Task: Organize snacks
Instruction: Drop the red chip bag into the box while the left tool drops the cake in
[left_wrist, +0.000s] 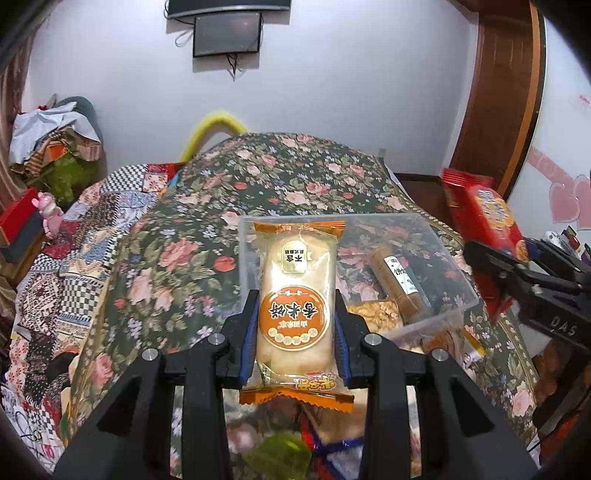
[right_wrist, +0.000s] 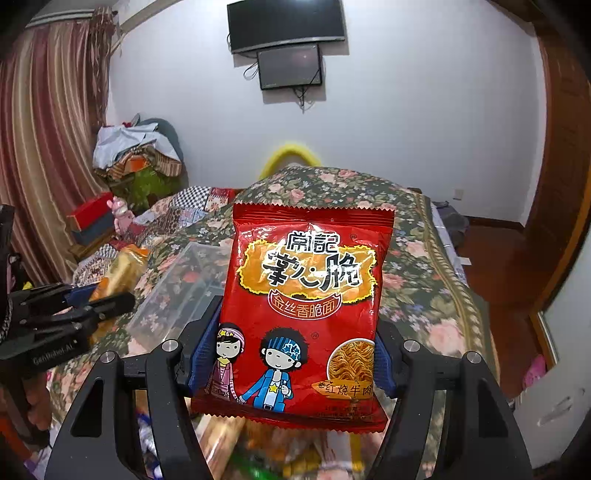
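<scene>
The left gripper (left_wrist: 295, 325) is clamped on a rice cracker pack (left_wrist: 297, 306), blue pads pressing both long sides, holding it above the near-left corner of a clear bin (left_wrist: 458, 291). Inside the bin lie a brown stick pack (left_wrist: 397, 284) and a nut bar (left_wrist: 376, 314). The right gripper (right_wrist: 291, 354) grips a red noodle bag (right_wrist: 303, 306) upright — raised over the floral bedspread (right_wrist: 424, 258), right of the bin.

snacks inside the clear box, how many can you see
2 visible in the clear plastic box: a brown cylindrical biscuit pack lying along the middle, and a golden crispy snack pack at its near end. The held rice cracker may hide others.
</scene>
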